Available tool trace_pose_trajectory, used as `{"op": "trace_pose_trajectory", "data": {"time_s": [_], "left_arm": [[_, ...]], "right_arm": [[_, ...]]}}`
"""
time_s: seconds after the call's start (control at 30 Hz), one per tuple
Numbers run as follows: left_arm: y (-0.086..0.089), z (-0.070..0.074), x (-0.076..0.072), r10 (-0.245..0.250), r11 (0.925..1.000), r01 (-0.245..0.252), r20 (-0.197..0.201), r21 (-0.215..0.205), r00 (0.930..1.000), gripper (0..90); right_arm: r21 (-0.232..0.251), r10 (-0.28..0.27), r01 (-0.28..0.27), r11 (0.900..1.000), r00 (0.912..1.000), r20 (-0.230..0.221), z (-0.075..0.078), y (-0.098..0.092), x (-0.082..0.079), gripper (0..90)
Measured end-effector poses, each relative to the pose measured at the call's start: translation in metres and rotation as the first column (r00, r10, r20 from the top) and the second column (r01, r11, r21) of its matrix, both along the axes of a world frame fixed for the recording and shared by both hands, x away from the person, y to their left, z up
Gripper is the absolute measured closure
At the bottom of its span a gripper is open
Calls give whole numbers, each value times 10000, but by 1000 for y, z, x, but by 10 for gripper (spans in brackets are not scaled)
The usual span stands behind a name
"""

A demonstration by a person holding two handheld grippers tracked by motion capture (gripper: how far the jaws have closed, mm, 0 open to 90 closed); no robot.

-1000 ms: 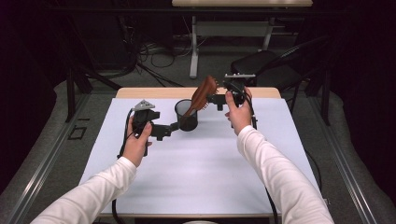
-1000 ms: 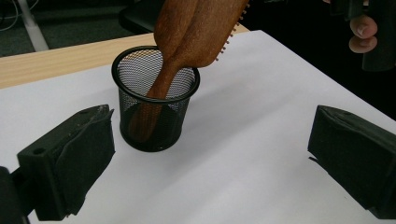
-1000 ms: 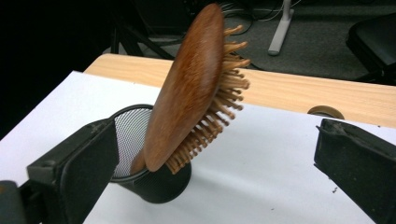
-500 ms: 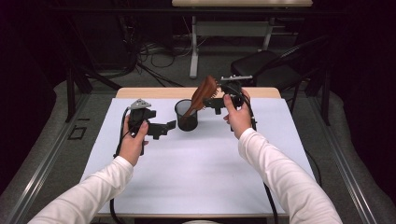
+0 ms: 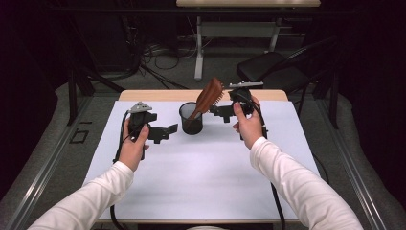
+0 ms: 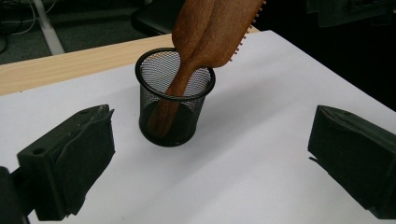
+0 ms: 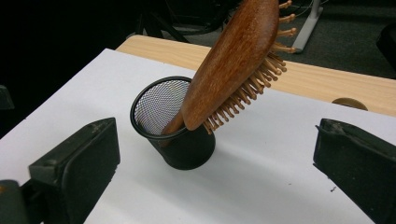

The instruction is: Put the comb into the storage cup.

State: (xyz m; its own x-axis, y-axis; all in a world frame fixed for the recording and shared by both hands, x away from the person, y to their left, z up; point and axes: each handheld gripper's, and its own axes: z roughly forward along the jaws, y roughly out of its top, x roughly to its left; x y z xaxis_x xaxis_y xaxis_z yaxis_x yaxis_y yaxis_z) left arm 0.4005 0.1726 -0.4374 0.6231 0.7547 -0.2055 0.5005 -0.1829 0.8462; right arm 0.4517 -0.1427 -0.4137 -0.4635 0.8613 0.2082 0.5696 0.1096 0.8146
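A black mesh cup stands on the white sheet near the table's far edge. A brown wooden hairbrush stands in it handle down, its head leaning out to the right. Left of the cup, my left gripper is open and holds nothing. In the left gripper view the cup and the brush lie ahead of the wide jaws. To the cup's right, my right gripper is open and empty, close to the brush head. The right gripper view shows the cup and the brush's bristles.
A white sheet covers most of the wooden table. A round brown disc sits in the bare wood strip. Beyond the table are a black chair, a desk frame and floor cables. Each gripper trails a cable.
My left gripper has drawn back a little to the left, away from the cup. The right gripper, the cup and the brush have hardly moved.
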Motion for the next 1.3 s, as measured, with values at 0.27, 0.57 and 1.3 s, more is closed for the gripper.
{"op": "trace_pose_trajectory", "data": {"time_s": [0.27,0.57,1.3], "left_arm": [[0,1,-2,-45,9999,44,43,158,10000,5],[-1,3,-7,-164,9994,160,110,317,9998,5],[8,1,-15,-99,9999,98,135,46,9999,6]], "right_arm": [[245,-122,118,9996,9998,165,0,-17,-10,3],[338,-62,55,9994,9998,206,-2,-30,-22,4],[565,273,-278,9980,9996,98,-17,-49,-48,33]]}}
